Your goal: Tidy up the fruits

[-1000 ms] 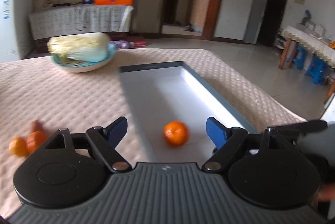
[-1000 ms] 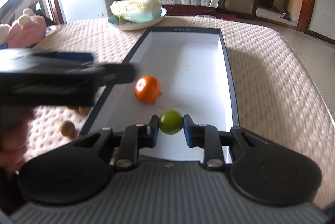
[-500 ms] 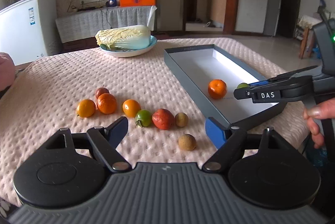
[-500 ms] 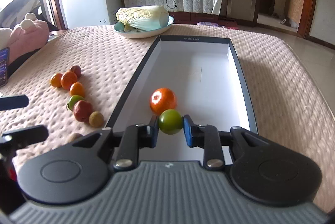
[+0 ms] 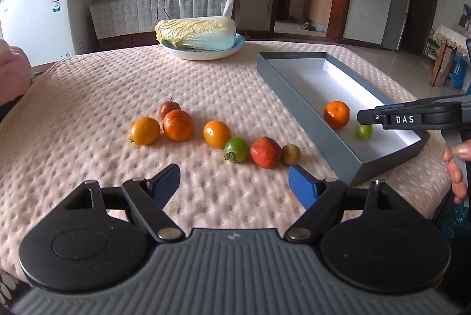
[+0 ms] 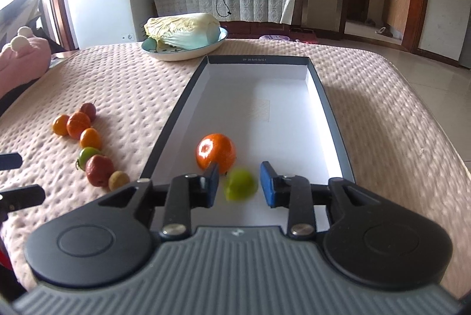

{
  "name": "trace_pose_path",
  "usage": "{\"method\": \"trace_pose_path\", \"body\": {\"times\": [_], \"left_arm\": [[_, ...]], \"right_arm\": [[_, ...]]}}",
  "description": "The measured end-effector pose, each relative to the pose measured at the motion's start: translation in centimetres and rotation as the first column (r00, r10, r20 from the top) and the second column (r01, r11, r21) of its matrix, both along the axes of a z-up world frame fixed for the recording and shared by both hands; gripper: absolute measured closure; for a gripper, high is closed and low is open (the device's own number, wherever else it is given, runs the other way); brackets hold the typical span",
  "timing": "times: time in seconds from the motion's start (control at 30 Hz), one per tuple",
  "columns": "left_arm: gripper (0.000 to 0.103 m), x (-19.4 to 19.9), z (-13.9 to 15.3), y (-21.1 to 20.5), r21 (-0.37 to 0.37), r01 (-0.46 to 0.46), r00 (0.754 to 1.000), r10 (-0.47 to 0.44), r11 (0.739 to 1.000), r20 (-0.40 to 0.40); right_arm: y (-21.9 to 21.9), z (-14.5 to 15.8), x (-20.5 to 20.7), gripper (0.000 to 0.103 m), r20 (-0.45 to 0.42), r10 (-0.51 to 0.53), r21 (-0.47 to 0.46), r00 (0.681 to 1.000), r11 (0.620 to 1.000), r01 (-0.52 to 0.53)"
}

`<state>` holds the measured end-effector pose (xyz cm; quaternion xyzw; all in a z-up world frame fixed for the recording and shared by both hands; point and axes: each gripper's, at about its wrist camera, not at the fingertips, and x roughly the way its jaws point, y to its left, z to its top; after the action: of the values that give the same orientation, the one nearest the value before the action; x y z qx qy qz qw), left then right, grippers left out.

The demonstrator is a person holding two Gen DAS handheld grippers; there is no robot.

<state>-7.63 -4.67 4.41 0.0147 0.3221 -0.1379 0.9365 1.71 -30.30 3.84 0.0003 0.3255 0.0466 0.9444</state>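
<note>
Fruits: I count seven on the tablecloth [image 5: 88, 97], two in the tray [image 6: 173, 120]; both my grippers, left [image 5: 234, 178] and right [image 6: 239, 182], gape apart.

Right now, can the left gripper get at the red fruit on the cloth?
Probably yes. The left gripper is open, and the red fruit lies just ahead with nothing between, though neighbours crowd both its sides.

White letters "DAS" stood on the right gripper [image 5: 412, 118], right of the left gripper [image 5: 234, 178]. The tray's [image 6: 256, 59] far-rim print was too small to read.
</note>
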Motion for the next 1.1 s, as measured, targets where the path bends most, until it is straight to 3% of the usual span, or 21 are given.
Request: {"method": "trace_pose_path", "body": {"times": [0.23, 0.37, 0.5, 0.6, 1.1], "left_arm": [[0.021, 0.3, 0.0, 0.2, 0.018, -0.021, 1.000, 0.021, 1.000, -0.006], [0.027, 0.6, 0.0, 0.9, 0.004, -0.041, 0.999, 0.041, 0.999, -0.015], [0.029, 0.6, 0.0, 1.2, -0.007, -0.037, 0.999, 0.037, 0.999, -0.019], [0.029, 0.5, 0.0, 1.5, -0.002, -0.037, 0.999, 0.037, 0.999, -0.016], [0.029, 1.2, -0.4, 2.5, 0.005, -0.078, 0.996, 0.079, 0.997, -0.047]], "right_arm": [[-0.2, 1.1, -1.3, 0.068, 0.066, 0.001, 0.008, 0.998, 1.000, -0.001], [2.0, 2.5, -3.6, 0.068, 0.148, 0.147, 0.026, 0.978, 0.988, -0.152], [5.5, 2.8, -6.2, 0.069, 0.162, 0.324, -0.013, 0.932, 0.945, -0.326], [7.0, 2.6, -7.3, 0.069, 0.141, 0.376, -0.028, 0.916, 0.926, -0.376], [8.3, -0.2, -6.4, 0.068, 0.025, 0.355, -0.029, 0.934, 0.935, -0.355]]}}
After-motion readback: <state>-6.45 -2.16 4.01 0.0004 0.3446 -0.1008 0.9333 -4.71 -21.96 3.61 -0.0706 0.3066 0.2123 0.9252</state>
